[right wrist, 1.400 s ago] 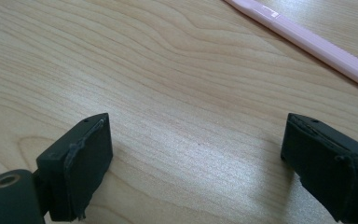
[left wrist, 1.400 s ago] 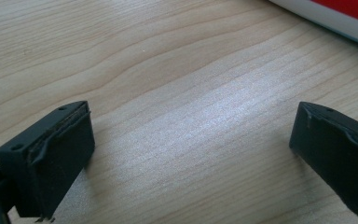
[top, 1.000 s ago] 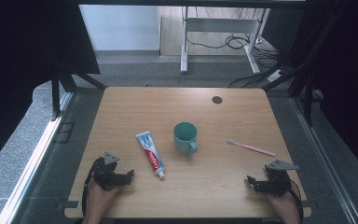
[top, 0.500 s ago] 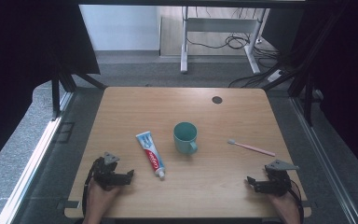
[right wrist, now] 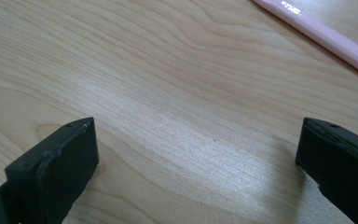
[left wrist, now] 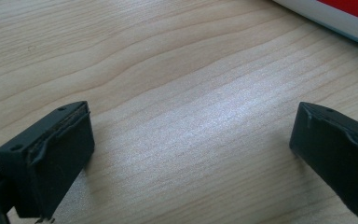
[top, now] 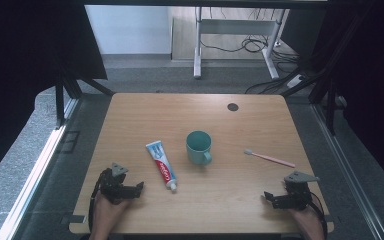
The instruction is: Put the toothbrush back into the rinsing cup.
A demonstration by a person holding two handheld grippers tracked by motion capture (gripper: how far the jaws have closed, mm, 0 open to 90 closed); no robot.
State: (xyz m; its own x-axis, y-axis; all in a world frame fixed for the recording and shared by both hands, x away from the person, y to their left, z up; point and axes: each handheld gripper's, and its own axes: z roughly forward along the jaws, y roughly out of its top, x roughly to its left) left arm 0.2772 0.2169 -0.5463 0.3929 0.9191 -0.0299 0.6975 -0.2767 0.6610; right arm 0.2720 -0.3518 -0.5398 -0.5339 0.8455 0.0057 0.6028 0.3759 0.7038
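toothpaste tube (top: 161,165) lies flat on my desk (top: 230,200), just ahead of the left tool (top: 132,189), whose jaws gape wide over bare wood. my right tool (top: 271,199) has just been opening and stands wide with only wood between its jaws. the pink toothbrush (top: 270,158) lies near it, and the teal mug (top: 199,147) is upright between tube and brush.

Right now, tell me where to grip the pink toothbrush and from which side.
Probably grip the toothbrush mid-handle, coming from above with the right gripper, jaws across its width. It lies flat on the table, thin and straight, brush end toward the cup.
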